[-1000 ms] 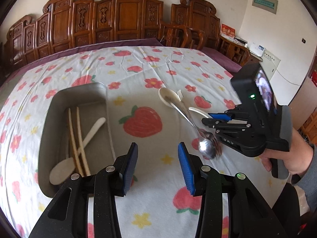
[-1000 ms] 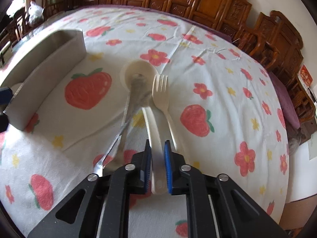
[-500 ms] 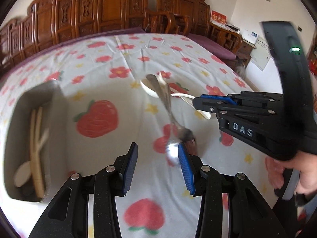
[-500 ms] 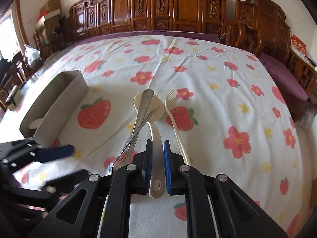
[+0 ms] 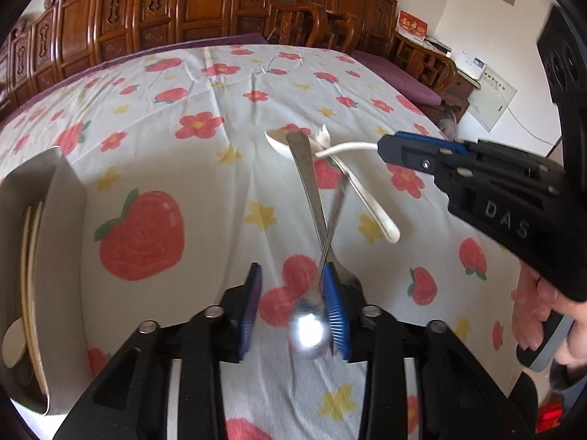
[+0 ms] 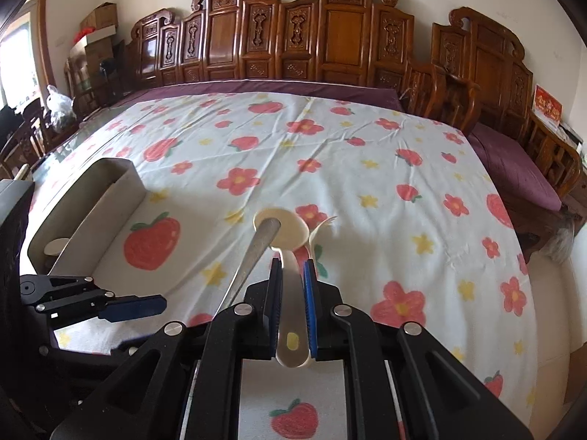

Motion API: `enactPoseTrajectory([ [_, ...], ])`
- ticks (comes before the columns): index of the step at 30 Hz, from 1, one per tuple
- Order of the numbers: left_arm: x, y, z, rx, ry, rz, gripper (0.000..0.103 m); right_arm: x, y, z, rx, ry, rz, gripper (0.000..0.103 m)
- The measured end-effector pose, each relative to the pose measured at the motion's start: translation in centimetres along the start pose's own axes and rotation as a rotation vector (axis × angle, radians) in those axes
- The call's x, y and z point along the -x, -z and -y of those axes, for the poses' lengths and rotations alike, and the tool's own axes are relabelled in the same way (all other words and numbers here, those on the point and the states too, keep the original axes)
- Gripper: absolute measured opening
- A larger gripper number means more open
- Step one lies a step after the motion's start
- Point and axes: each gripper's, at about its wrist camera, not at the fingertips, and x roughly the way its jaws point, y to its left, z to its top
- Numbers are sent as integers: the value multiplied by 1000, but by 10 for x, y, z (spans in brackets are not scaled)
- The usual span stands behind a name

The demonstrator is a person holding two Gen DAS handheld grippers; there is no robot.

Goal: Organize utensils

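A: Status on the right gripper (image 6: 292,306)?

B: Clamped on the cream spoon (image 6: 290,256). Handle sat between the blue pads in the lower centre of the right wrist view; the bowl reached out toward mid-frame over the strawberry cloth (image 6: 367,183). In the left wrist view the same gripper (image 5: 389,146) came in from the right edge, the spoon's thin handle arcing left from its tip.

A: Left gripper (image 5: 291,308)?

B: Jaws were closing, not yet together. The metal spoon (image 5: 310,324) had its shiny bowl in the gap, hard against the right-hand pad, with a gap to the left pad. Can't tell if that pad actually pressed it. No grip from both sides.

A: Where did the metal handle go?

B: Up-frame from the jaws to the cream bowl at centre, its end lying over that bowl. A second thin metal piece crossed it just above the jaws; too blurred to name.

A: Fork?

B: Cream fork (image 5: 367,198) lay on the cloth just right of the metal handle, tines up-frame near the cream spoon's bowl, handle end pointing lower right.

A: Tray?

B: Grey tray (image 5: 69,220) at the left edge, well apart from the loose pieces. Pale chopsticks (image 5: 27,256) and a round cream spoon bowl (image 5: 13,343) inside it.

A: Person?

B: Only a hand (image 5: 550,315) on the right gripper's grip, lower right.
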Motion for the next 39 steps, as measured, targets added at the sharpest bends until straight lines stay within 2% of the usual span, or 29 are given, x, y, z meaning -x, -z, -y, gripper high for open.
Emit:
enactPoseTrajectory([
  [2, -3, -4, -1, 8, -1, -4, 27, 0, 2, 2, -4, -4, 3, 13],
  [3, -4, -5, -1, 10, -4, -13, 21, 0, 2, 3, -5, -4, 5, 13],
  [5, -7, -5, -3, 14, -3, -33, 19, 0, 1, 4, -5, 2, 8, 13],
  [7, -9, -5, -3, -7, -10, -35, 19, 0, 0, 4, -4, 3, 8, 13],
  [12, -21, -8, -1, -95, -84, -76, 19, 0, -1, 5, -8, 2, 7, 13],
  [16, -22, -9, 0, -139, -97, -81, 19, 1, -1, 7, -14, 4, 8, 13],
  [17, -23, -10, 1, -143, -97, -82, 17, 1, -1, 8, -17, 5, 9, 13],
  [18, -23, -10, 2, -150, -90, -83, 11, 1, -1, 8, -18, 6, 10, 13],
  [20, -23, -10, 1, -145, -75, -90, 4, 3, -3, 8, -18, 20, 17, 13],
  [22, -20, -10, -1, -133, -69, -87, 3, 5, -4, 8, -18, 22, 22, 13],
  [30, 26, -6, -18, -105, -85, -29, 3, 10, -12, -3, 5, 56, 39, 13],
  [36, 62, -5, -41, -87, -131, 10, 3, 22, -27, -22, 81, 165, 84, 13],
  [39, 78, -6, -55, -64, -149, 30, 3, 29, -39, -27, 97, 173, 98, 13],
])
